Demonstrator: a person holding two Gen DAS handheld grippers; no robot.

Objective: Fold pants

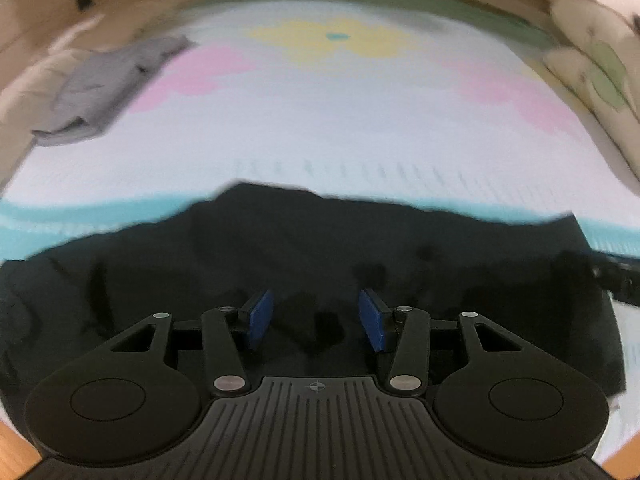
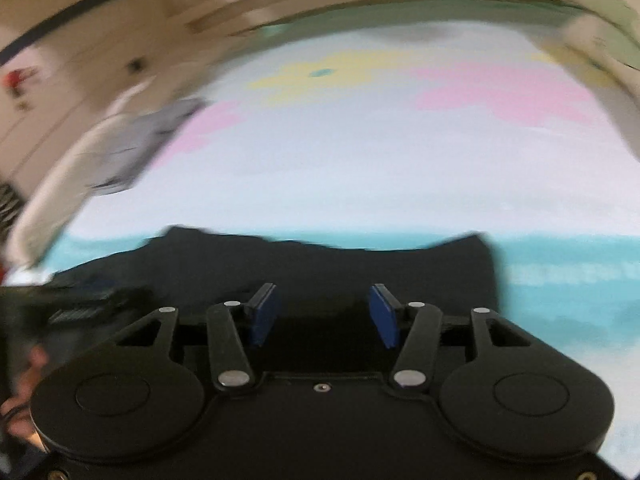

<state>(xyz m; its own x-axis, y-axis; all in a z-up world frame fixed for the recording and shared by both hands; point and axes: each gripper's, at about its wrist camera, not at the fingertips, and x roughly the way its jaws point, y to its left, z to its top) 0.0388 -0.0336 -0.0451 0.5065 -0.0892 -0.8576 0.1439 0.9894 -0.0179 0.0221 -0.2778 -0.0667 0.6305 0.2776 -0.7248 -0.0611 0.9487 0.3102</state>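
Note:
Black pants (image 1: pixel 320 240) lie crumpled on a pastel bedspread (image 1: pixel 320 128), filling the near part of both wrist views. My left gripper (image 1: pixel 316 320) hovers over the middle of the cloth. Its blue pads (image 1: pixel 260 320) stand apart with nothing pinched between them. In the right wrist view the pants (image 2: pixel 320 264) end in a raised corner at the right. My right gripper (image 2: pixel 324 316) is open above them, pads (image 2: pixel 384 316) well apart and empty. Both views are blurred.
A grey garment (image 1: pixel 104 88) lies at the bedspread's far left edge, also the grey garment (image 2: pixel 152 140) in the right view. Patterned pillows (image 1: pixel 592 52) sit at the far right. A hand (image 2: pixel 28 380) shows at the lower left. A wooden wall runs behind the bed.

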